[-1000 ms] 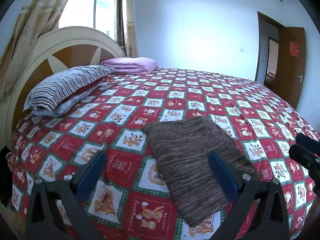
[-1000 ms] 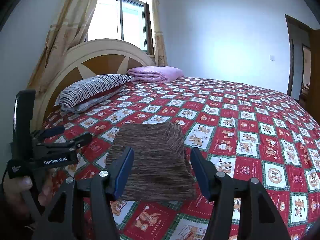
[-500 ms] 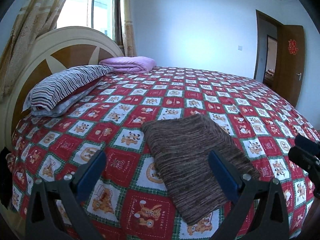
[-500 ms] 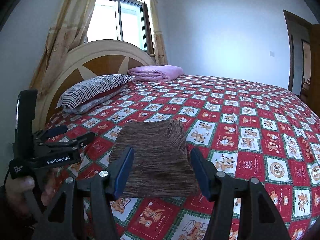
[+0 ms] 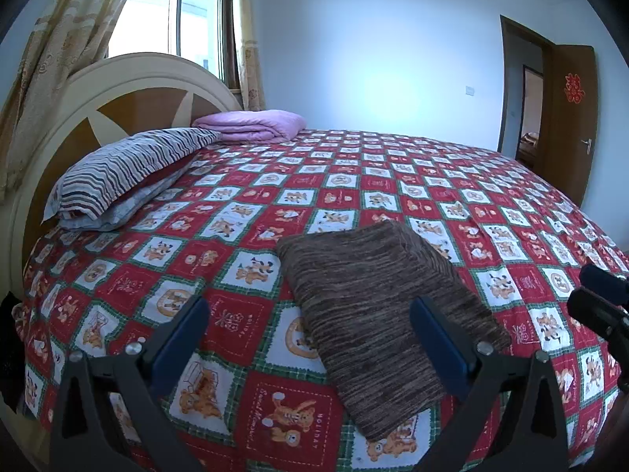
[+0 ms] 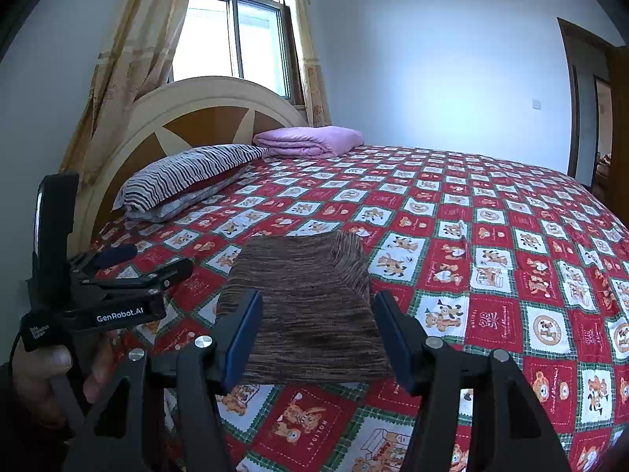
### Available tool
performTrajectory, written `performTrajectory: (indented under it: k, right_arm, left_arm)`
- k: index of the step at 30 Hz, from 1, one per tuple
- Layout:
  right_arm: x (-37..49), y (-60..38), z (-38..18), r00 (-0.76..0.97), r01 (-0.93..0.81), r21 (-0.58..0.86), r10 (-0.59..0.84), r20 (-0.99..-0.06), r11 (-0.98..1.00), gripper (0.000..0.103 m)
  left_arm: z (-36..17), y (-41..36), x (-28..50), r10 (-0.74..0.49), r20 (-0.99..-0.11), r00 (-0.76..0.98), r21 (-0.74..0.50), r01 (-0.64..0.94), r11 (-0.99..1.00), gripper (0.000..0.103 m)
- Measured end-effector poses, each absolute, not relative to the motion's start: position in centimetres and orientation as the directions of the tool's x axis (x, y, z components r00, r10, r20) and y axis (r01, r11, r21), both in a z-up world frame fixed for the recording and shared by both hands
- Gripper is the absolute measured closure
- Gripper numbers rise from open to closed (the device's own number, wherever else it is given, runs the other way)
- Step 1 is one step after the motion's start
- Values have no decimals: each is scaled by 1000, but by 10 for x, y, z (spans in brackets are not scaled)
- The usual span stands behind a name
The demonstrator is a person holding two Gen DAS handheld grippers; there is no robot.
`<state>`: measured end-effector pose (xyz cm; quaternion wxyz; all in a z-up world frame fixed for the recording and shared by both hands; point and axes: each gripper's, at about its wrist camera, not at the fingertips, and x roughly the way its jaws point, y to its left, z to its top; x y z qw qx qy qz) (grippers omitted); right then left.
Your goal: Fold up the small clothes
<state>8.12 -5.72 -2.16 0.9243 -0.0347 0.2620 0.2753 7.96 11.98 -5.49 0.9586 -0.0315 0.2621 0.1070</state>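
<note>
A brown striped knit garment (image 5: 381,306) lies folded into a flat rectangle on the red checked bedspread (image 5: 354,181); the right wrist view shows the same garment (image 6: 310,306) near the bed's front edge. My left gripper (image 5: 310,322) hovers open above the bedspread and the garment's near left part, nothing between its blue pads. My right gripper (image 6: 316,314) is open too, held over the garment's near edge without touching it. The left gripper's body (image 6: 94,299), held in a hand, shows at the left of the right wrist view.
A striped pillow (image 5: 129,169) and a folded pink blanket (image 5: 251,126) lie by the round wooden headboard (image 5: 118,106). A curtained window (image 5: 173,19) is behind it. An open brown door (image 5: 566,118) stands at the right wall.
</note>
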Motion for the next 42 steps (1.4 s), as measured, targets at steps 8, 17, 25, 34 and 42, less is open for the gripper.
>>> performTrajectory:
  k: [8,17,25,34,42]
  right_arm:
    - [78,-54,-22,708,-530,79,492,-506,844,43]
    - [78,-52,-23,711,-528,82,493,-501,845,43]
    - [77,-52,-20,717,-529,77,494,-492,845,43]
    - [75,-51,-19,719,-530,75,494,-489,845,43]
    - [75,-48,-21,711,-536,71,495,-500,841,43]
  left_arm:
    - [-57,118,80,182,-512,839,1,-211,977,0]
    - [-58,120,81,176,-527,831,13,-199,980,0]
    - [-49,119,76,180,-487,855,29,-189,981,0]
    - [-42,122,75,201,-459,865,39,-206,978,0]
    - [-46,123,77,217,-456,863,64,-211,975,0]
